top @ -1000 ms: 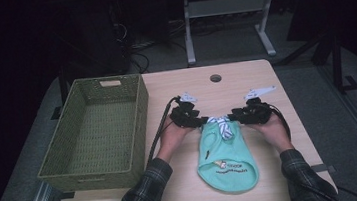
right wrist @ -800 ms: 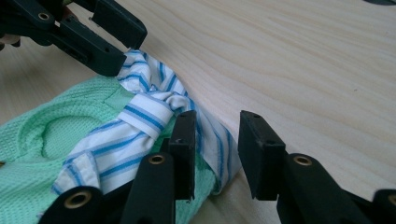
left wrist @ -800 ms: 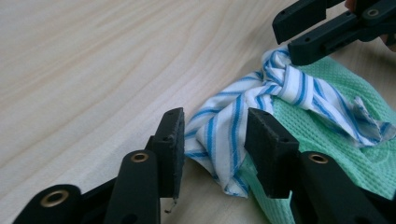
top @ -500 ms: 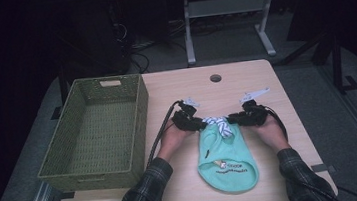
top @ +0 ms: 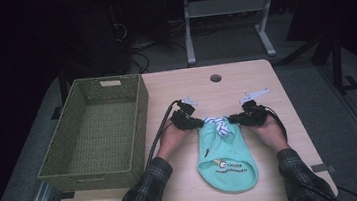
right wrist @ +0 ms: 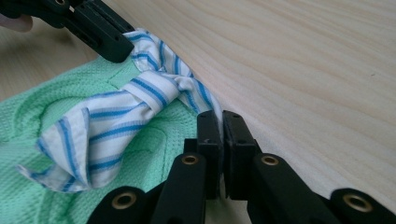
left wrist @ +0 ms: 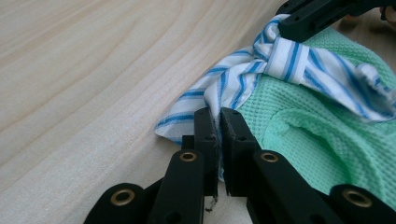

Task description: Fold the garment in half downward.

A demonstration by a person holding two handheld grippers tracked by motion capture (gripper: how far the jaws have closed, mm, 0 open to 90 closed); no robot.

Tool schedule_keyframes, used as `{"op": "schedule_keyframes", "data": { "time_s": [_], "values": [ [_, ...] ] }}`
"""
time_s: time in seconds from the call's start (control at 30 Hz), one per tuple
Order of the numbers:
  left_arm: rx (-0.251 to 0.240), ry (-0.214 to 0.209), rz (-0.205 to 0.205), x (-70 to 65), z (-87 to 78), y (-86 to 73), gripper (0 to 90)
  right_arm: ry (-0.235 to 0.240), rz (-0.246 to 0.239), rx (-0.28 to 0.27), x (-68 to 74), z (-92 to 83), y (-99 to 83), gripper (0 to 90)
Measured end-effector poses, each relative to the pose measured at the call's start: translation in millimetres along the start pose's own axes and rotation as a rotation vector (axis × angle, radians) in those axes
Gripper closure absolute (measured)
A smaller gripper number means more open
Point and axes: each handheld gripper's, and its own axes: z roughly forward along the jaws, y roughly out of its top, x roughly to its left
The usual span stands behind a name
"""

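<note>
1. I have the mint-green bag [top: 225, 158] lying flat on the counter [top: 264, 79], near the front edge, between the two forearms; its closed rounded end points toward me and its mouth points away.
2. The mouth is tied with a blue-and-white striped tie [top: 218, 124], knotted at the middle; the knot looks intact, so the untying is not yet done.
3. My left gripper [left wrist: 218, 122] has just been closing its jaws, and they are now clenched on one end of the striped tie; in the left gripper view the cloth is pinched between the pads, close to the counter.
4. My right gripper [right wrist: 220, 125] has likewise just been closing, and its jaws now grasp the other end of the tie; a thin edge of white cloth shows between the pads in the right gripper view.
5. In the high view the grippers sit on either side of the knot, left [top: 188, 120] and right [top: 246, 118], facing each other.
6. By my judgement the grasping step is finished; what is left is to draw the two ends apart until the knot gives, then open the bag.
7. The green woven basket [top: 94, 134] stands at the left of the counter, apart from the bag; nothing lies in it.
</note>
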Motion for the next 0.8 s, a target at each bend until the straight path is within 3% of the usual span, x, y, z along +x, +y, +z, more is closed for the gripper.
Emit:
{"op": "schedule_keyframes", "data": {
  "time_s": [0.2,0.3,0.8],
  "values": [
    [-0.024,0.012,-0.005,-2.1,-8.4,5.3,85.7,-0.011,-0.017,-0.023,2.6,-9.9,8.1,86.6],
    [-0.067,0.017,-0.003,-5.0,-16.9,10.9,85.7,-0.016,-0.014,-0.047,4.2,-17.3,13.0,86.6],
    [-0.16,0.08,0.103,-21.0,-50.7,31.0,85.6,-0.046,-0.078,-0.141,15.6,-48.6,31.8,86.6]
  ]
}}
